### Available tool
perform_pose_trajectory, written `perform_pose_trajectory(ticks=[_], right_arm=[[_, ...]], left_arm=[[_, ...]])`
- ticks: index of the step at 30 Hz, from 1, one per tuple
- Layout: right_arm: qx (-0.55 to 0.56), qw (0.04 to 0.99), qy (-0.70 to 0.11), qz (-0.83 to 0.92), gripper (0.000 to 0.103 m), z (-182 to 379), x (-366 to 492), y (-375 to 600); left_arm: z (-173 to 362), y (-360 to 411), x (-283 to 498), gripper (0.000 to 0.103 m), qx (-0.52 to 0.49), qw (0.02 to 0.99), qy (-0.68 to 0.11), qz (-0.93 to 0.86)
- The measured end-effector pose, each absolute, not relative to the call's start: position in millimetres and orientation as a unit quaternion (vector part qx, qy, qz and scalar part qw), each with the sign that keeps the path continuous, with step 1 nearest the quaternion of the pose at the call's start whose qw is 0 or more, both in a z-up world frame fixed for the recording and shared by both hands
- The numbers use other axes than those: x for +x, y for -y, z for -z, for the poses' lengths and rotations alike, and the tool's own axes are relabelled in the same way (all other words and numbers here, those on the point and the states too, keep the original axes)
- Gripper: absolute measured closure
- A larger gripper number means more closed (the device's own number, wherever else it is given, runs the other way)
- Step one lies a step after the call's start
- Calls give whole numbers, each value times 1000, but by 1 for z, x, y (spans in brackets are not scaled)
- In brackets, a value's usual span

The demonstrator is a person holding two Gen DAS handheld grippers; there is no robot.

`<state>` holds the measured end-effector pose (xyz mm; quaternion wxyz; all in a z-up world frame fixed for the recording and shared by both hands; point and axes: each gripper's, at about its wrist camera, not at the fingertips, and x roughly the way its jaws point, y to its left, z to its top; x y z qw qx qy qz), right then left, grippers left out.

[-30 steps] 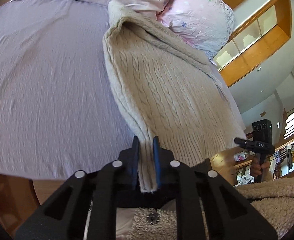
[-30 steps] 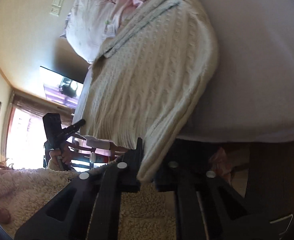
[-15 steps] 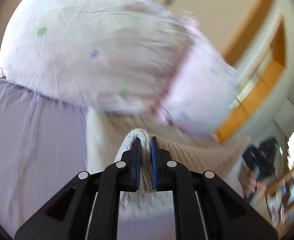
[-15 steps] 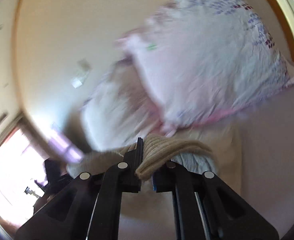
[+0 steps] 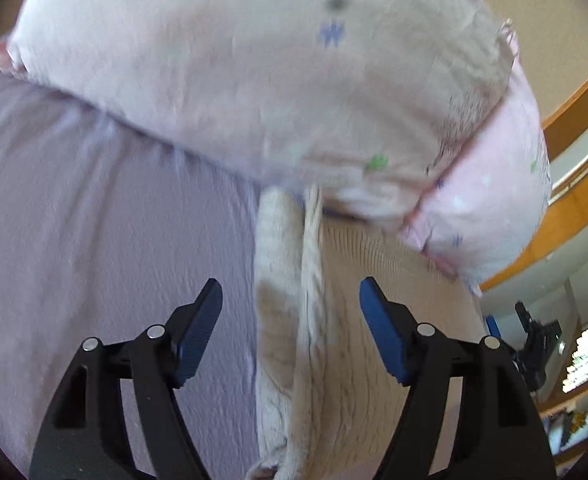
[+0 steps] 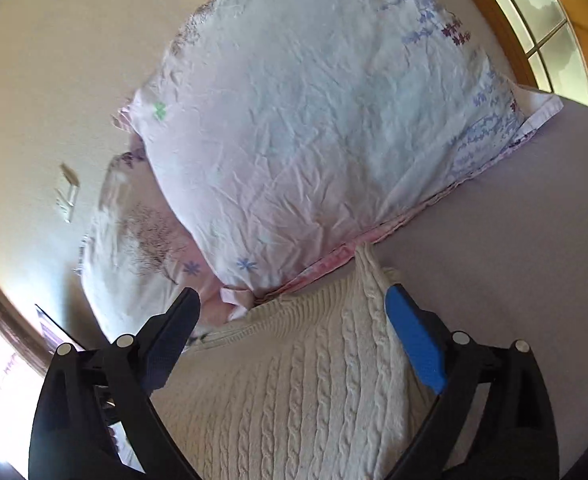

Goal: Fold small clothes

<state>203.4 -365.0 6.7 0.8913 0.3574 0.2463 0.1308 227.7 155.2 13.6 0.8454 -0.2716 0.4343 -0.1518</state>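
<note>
Blurring the sweater [image 5: 289, 320], both grippers [image 5: 289, 300] [image 6: 294, 312] hang spread, its collar under pillows [image 6: 314, 140].

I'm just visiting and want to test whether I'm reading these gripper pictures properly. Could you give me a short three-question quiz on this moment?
1. True or false: the left gripper is clamped on the cream cable-knit sweater.
2. Which does the sweater's far edge reach? A) the floral pillow B) a wooden chair C) a laundry basket
3. Fill in: the sweater lies on a ____-coloured bed sheet.

Key: 1 false, both the left and right gripper stand open; 2 A; 3 lavender.
</note>
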Motion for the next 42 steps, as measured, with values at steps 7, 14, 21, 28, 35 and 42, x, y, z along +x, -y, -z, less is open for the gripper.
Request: perform_pose_trajectory(ticks=[7, 14, 21, 28, 35, 42], right_arm=[[396, 876, -229, -152, 7, -6, 187, 379], [426, 867, -197, -169, 7, -12, 176, 400], [406, 889, -170, -127, 7, -19, 165, 419], [405, 868, -247, -147, 5, -30, 159, 455], [387, 819, -398, -146, 6, -20, 182, 432], [384, 813, -424, -110, 22, -23, 186, 425]], left_arm=[[20, -150, 231, 66, -338, 796, -466, 184], [-36, -111, 229, 81, -399, 772, -413, 272], [-80, 72, 263, 79, -410, 709, -378, 431], [-55, 112, 260, 47, -347, 714, -428, 433], [-46, 42, 246, 31, -278, 805, -425, 308], [-32, 57, 217, 31, -225, 808, -443, 317]])
